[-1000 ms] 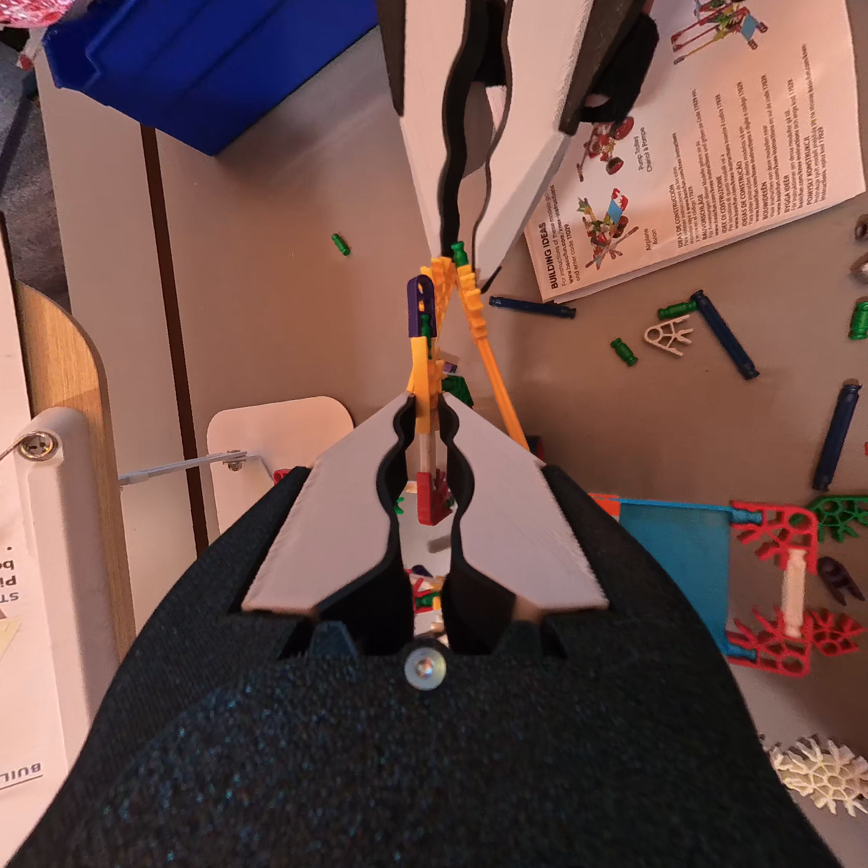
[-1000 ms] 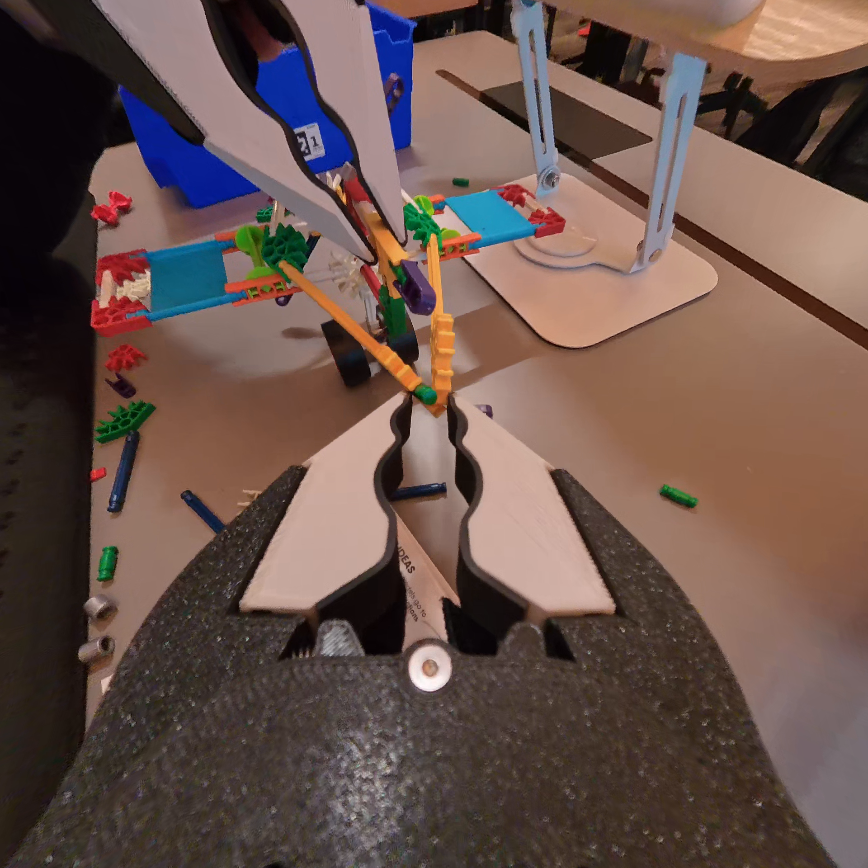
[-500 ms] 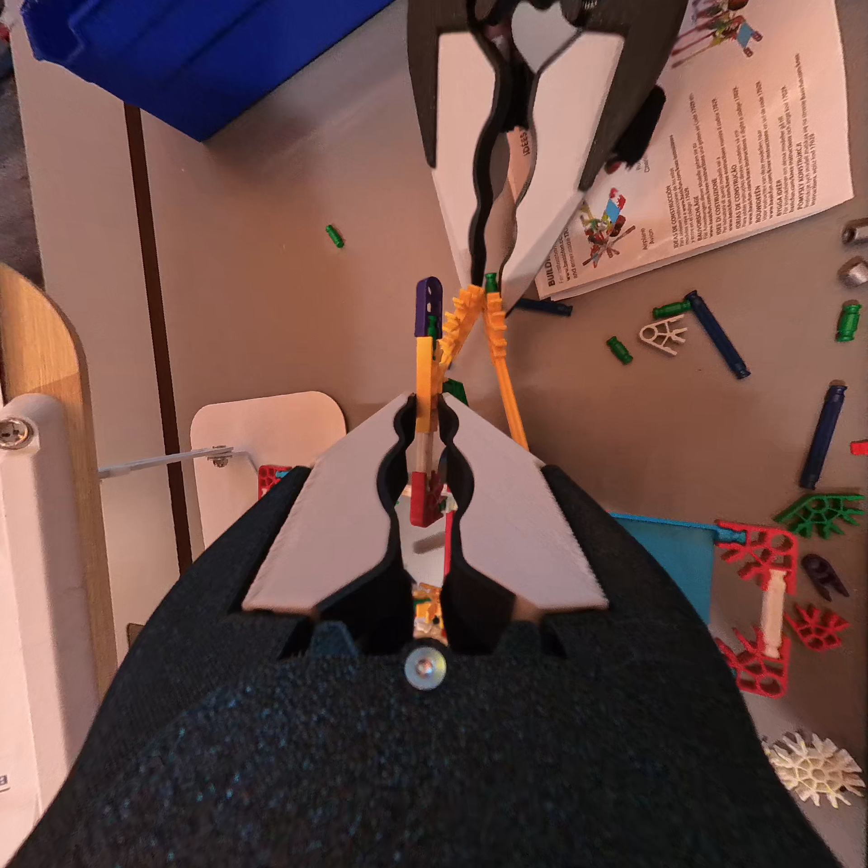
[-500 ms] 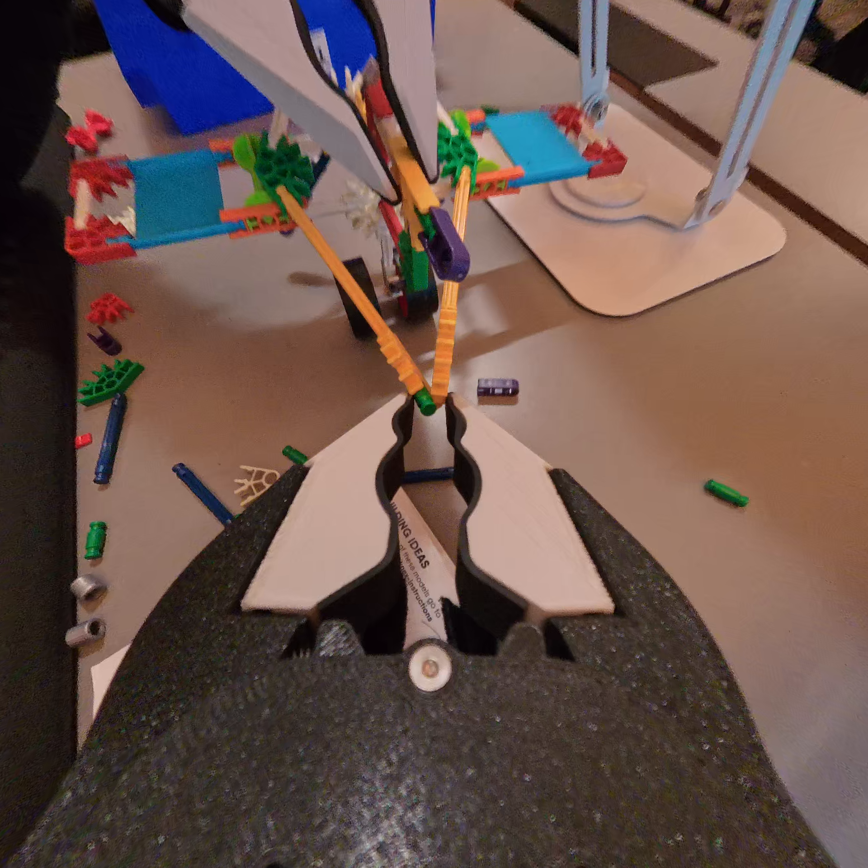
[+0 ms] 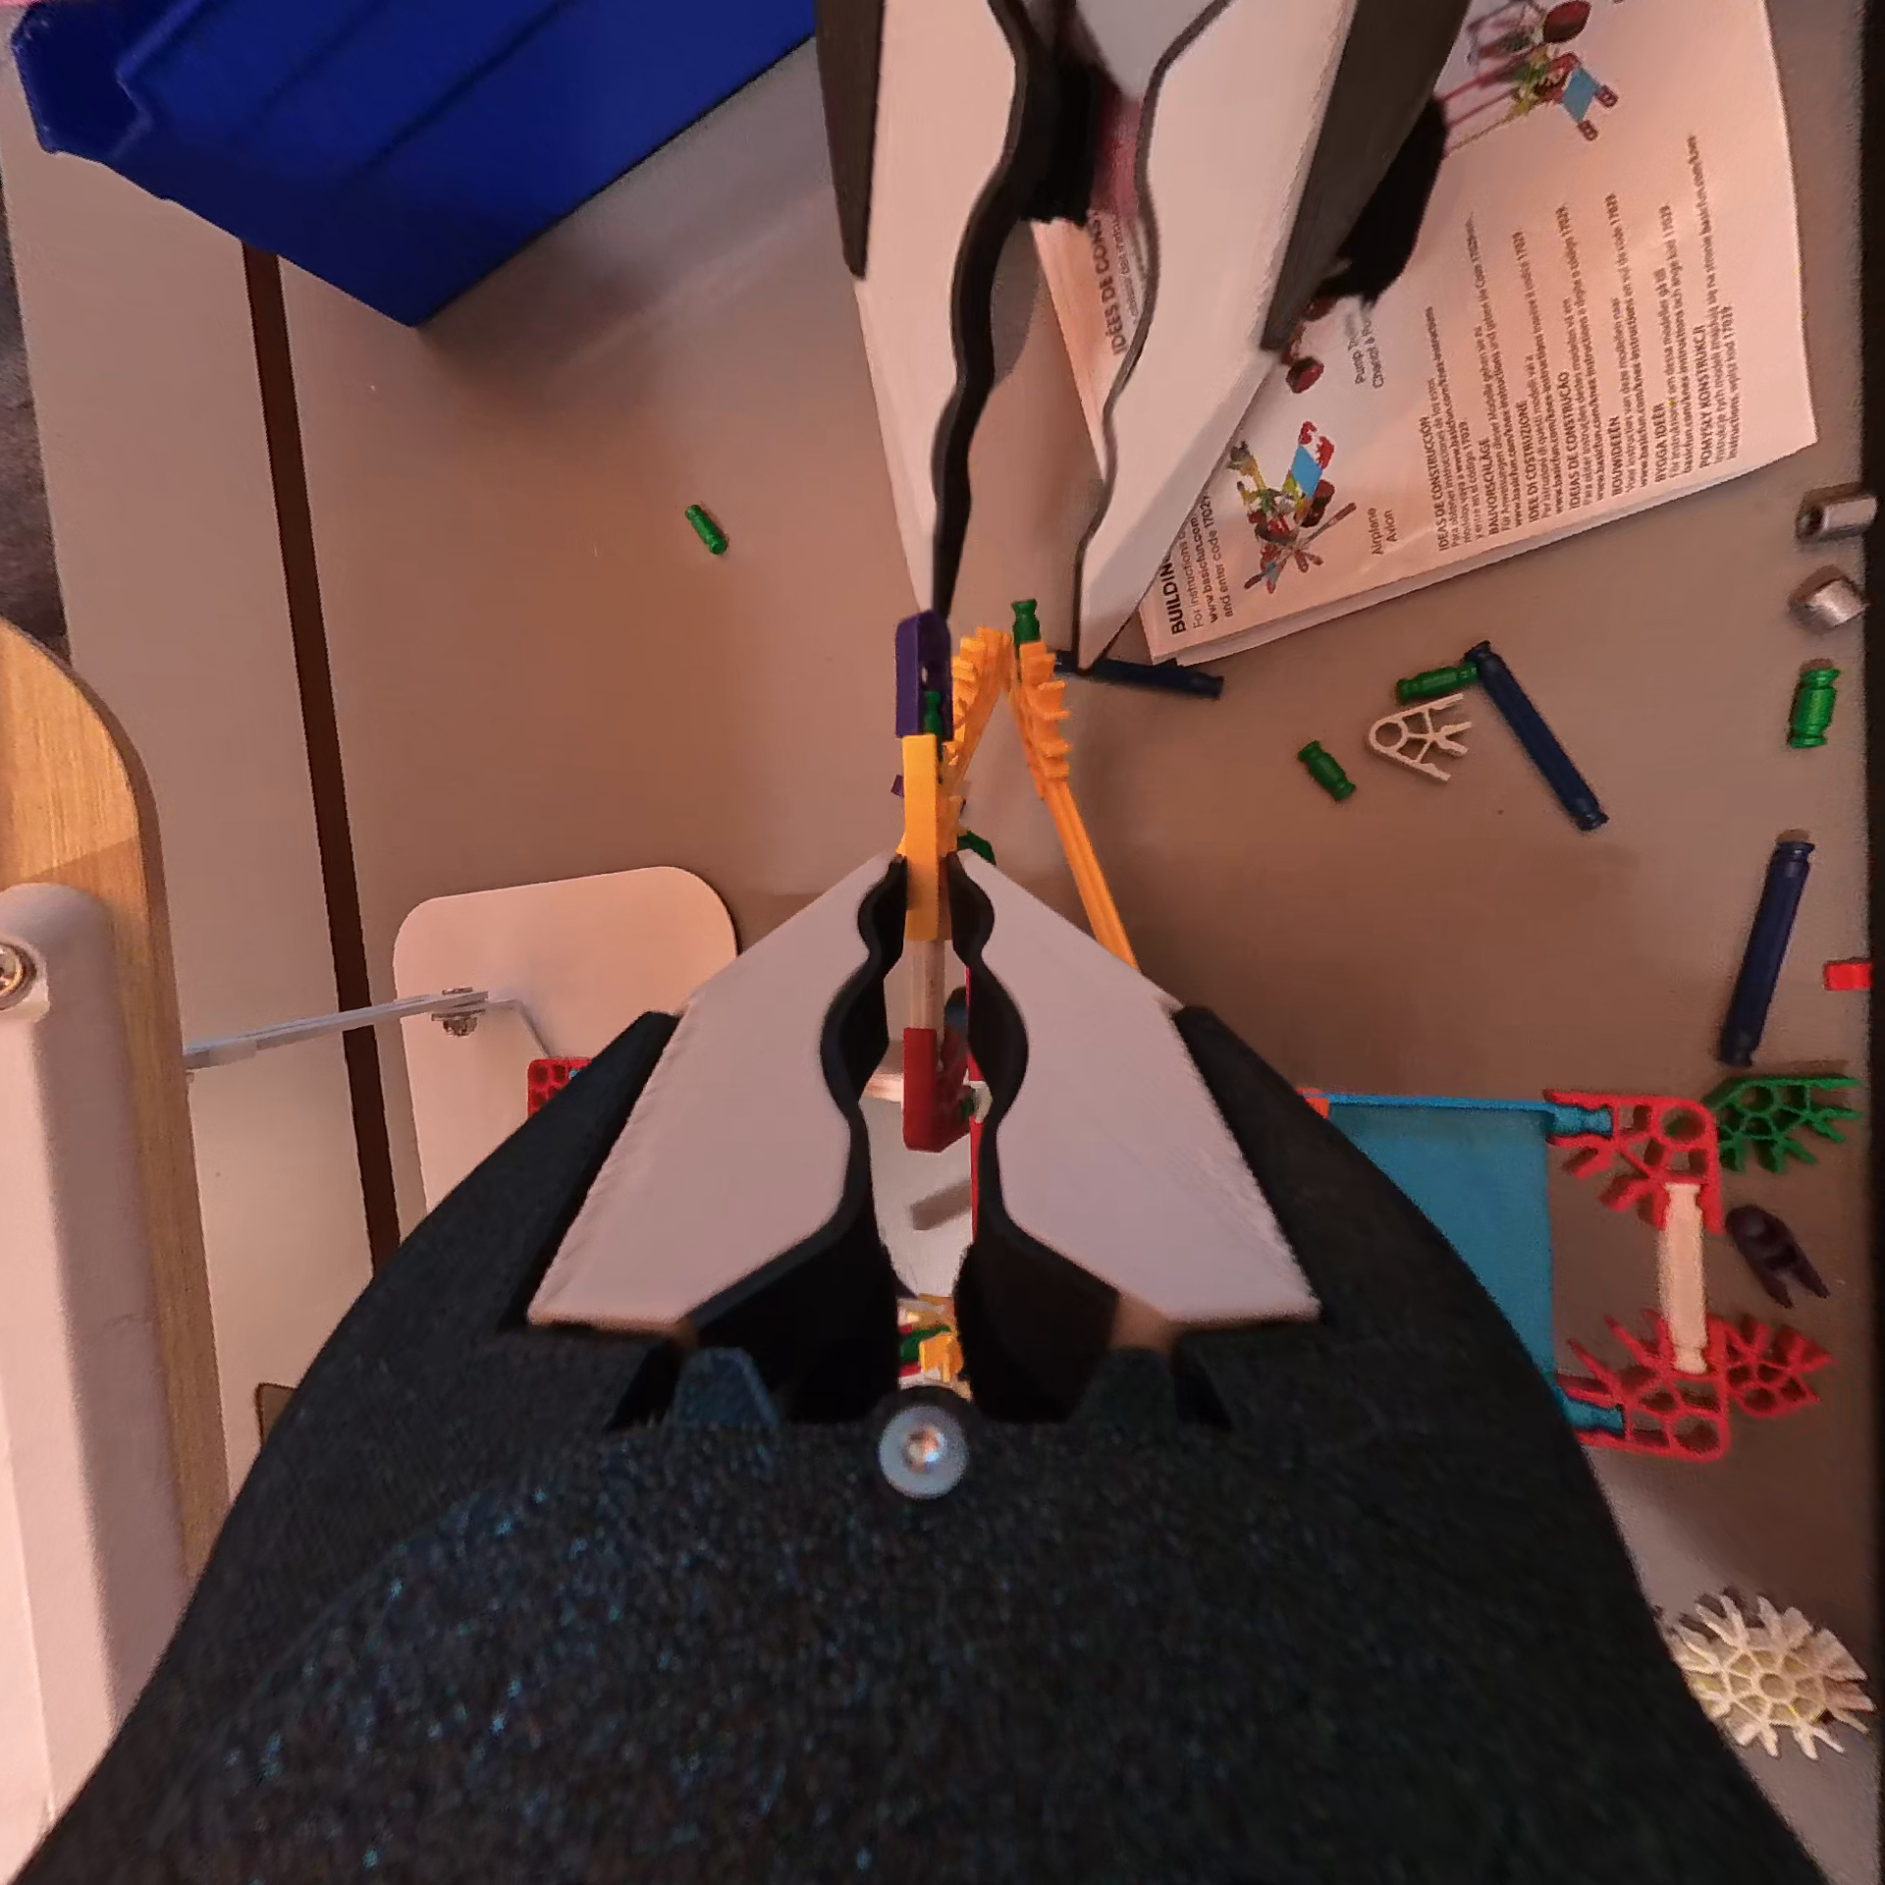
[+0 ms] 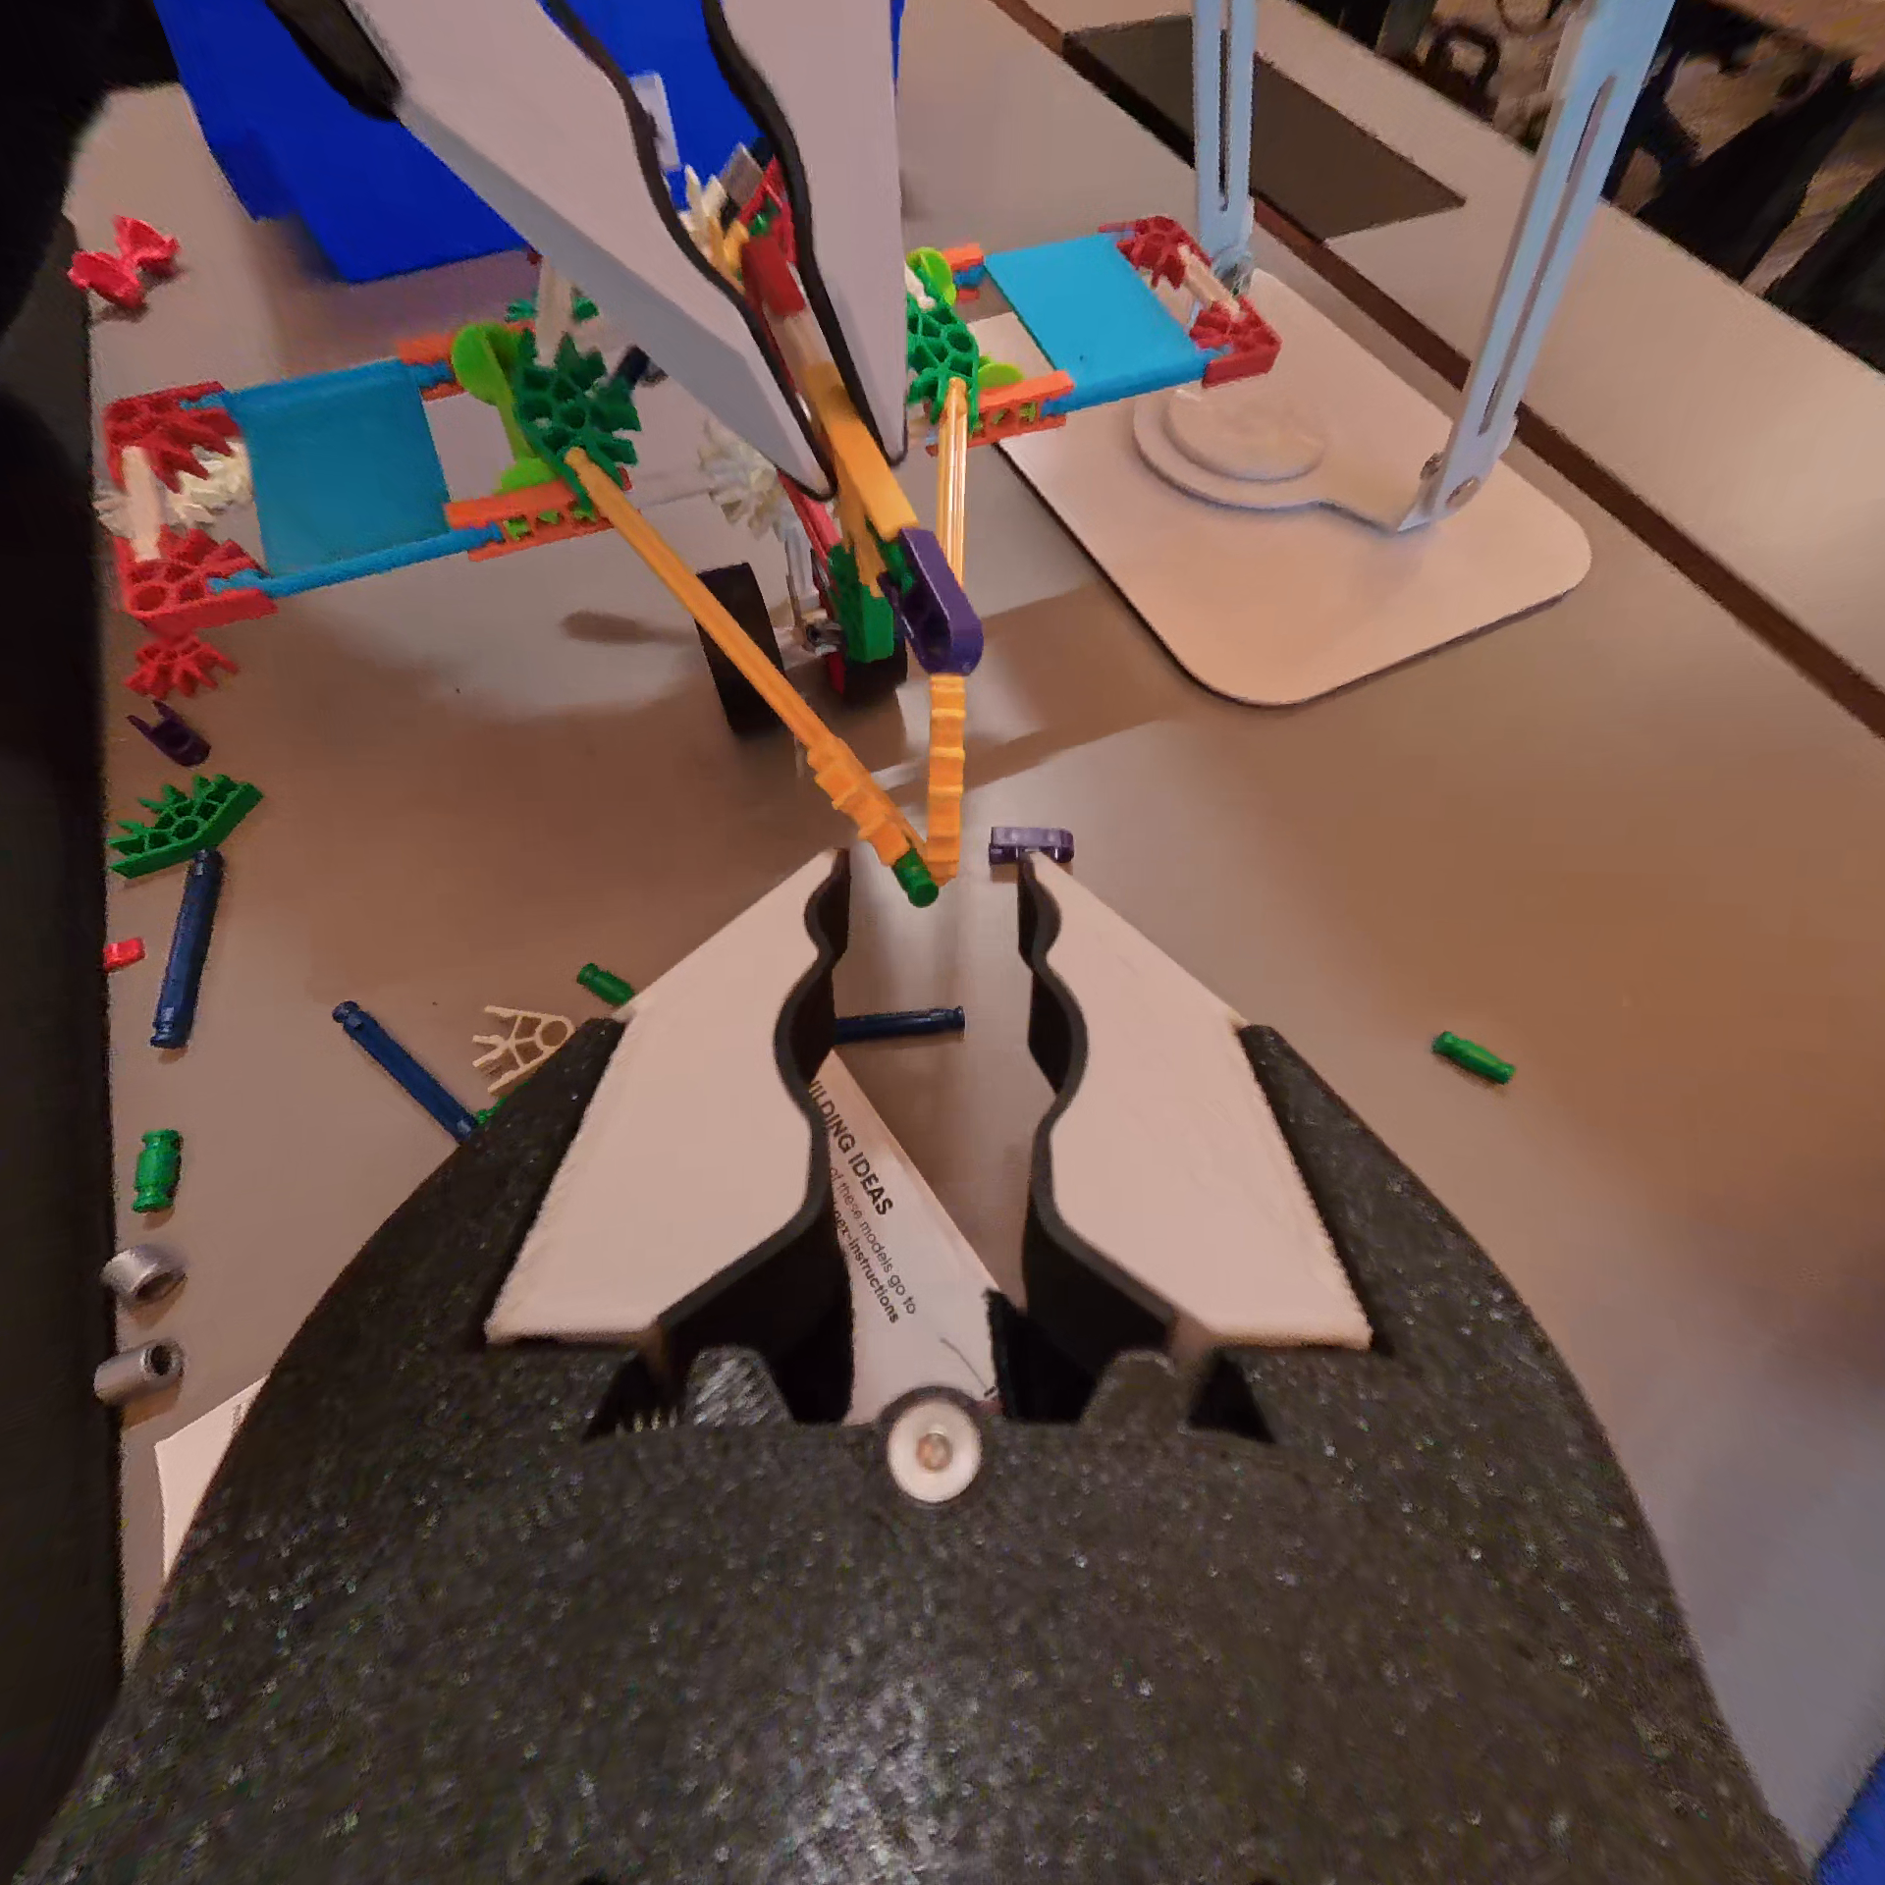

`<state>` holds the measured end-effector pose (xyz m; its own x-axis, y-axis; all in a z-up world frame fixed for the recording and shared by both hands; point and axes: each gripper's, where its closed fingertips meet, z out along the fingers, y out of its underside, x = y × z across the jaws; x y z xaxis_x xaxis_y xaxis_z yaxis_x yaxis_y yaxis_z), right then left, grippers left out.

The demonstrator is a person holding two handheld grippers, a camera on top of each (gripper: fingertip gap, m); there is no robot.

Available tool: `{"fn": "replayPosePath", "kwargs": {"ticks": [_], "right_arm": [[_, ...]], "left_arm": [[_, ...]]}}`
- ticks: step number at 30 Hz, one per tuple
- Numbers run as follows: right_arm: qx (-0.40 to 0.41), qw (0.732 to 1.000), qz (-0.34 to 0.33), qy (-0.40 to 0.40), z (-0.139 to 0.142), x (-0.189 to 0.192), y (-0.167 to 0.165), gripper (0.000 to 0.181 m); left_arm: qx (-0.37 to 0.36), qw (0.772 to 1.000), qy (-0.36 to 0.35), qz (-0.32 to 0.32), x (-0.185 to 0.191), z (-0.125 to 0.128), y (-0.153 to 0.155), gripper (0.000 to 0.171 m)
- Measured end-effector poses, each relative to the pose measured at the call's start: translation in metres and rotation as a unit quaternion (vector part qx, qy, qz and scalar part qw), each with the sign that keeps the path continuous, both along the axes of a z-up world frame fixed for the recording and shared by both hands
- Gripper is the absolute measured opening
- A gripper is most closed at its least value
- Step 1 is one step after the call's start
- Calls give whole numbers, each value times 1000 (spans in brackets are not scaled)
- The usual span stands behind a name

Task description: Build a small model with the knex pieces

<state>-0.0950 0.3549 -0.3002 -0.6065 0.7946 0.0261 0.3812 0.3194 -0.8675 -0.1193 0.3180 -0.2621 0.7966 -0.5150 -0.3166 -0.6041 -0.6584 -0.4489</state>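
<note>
On a tan tabletop [image 6: 1428, 816], a colourful toy plane model [image 6: 867, 490] built from snap-together rods and connectors is the landmark for everything here. The left gripper [image 5: 923, 867] is clamped on the model's yellow spine rod [image 5: 921, 816], coming down from above and holding the body steady. The right gripper [image 6: 933, 872] stands with its jaws parted, gripping nothing; a green rod tip [image 6: 915, 879], where two yellow-orange struts [image 6: 816, 755] from the model's wings meet, sits in the gap between its fingertips without clear contact. A purple connector [image 6: 938, 612] juts from the model's nose just above those struts. Blue wing panels [image 6: 337, 469] reach out on either side of the model, and black wheels [image 6: 740, 653] rest on the table beneath it. Risk, as a judgement: the struts look thin and only pressed in, so a sideways pull or an off-centre squeeze could pop them out of the green wing connectors, or twist the model in the left gripper's hold. A blue bin [image 5: 408, 153] stands behind the model; its contents cannot be seen. Loose pieces lie near the model: a small purple clip [image 6: 1030, 843], green pegs [image 6: 1472, 1056], dark blue rods [image 6: 184, 949], and a printed instruction sheet [image 5: 1530, 408].
</note>
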Motion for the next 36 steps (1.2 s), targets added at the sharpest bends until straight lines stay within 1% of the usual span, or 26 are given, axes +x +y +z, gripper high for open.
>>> {"fn": "replayPosePath", "kwargs": {"ticks": [2,4,7,10,15,19,22,24,27,31,34,36], "right_arm": [[-27,999,9,18,11,1,-3,35],[-52,998,2,22,17,-2,-1,34],[-77,997,-5,17,18,-5,2,21],[-54,998,-13,19,12,-8,4,0],[-28,999,-18,18,7,-9,4,3],[-74,997,4,25,21,-2,-2,5],[-75,997,5,18,19,-2,-2,8],[-84,996,-4,14,21,-2,4,17],[-113,993,10,17,29,3,3,17],[-115,993,15,23,32,3,-1,17],[-113,993,-1,30,34,1,6,19],[-125,991,6,38,40,4,5,23]], "left_arm": [[-2,1000,-1,-3,1,-1,0,7],[-3,1000,-1,-6,2,-1,-1,7],[-3,1000,-3,-10,4,-1,-1,7],[-3,1000,-7,-13,6,0,-1,6],[-4,1000,-11,-13,6,-1,-2,6],[1,1000,-17,-14,6,3,-2,7],[1,1000,-20,-13,6,3,-3,7],[4,1000,-25,-14,7,3,-2,6],[7,999,-32,-15,8,5,-1,7],[8,999,-39,-13,7,6,-2,7],[11,999,-38,-7,5,7,-2,6],[11,999,-43,-8,5,7,-2,6]]}}
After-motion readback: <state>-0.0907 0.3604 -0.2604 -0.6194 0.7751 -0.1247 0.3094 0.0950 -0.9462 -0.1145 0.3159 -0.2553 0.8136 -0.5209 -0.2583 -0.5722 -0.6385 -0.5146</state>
